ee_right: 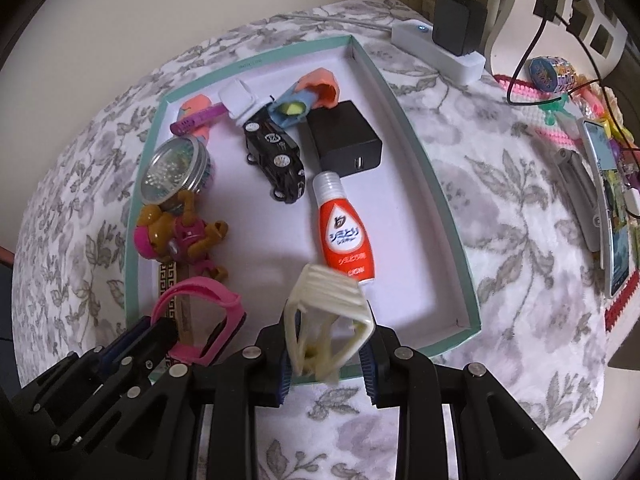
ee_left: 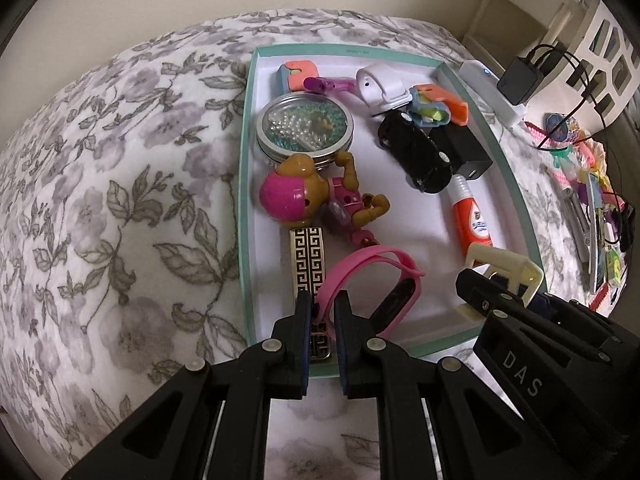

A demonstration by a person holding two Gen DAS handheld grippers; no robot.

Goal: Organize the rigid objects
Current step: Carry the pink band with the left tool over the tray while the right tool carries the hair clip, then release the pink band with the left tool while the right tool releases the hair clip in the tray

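Observation:
A teal-rimmed white tray lies on a flowered bedspread. My left gripper is shut on a pink wristband over the tray's near left corner; the band also shows in the right wrist view. My right gripper is shut on a cream plastic clip above the tray's near edge; the clip also shows in the left wrist view. In the tray lie a toy dog figure, a bead tin, a black toy car, a black charger and an orange bottle.
A gold-patterned bar lies under the wristband. A white power strip with a plugged adapter and cables sits beyond the tray. A pile of colourful small items lies on the bed at the right. A wall stands behind.

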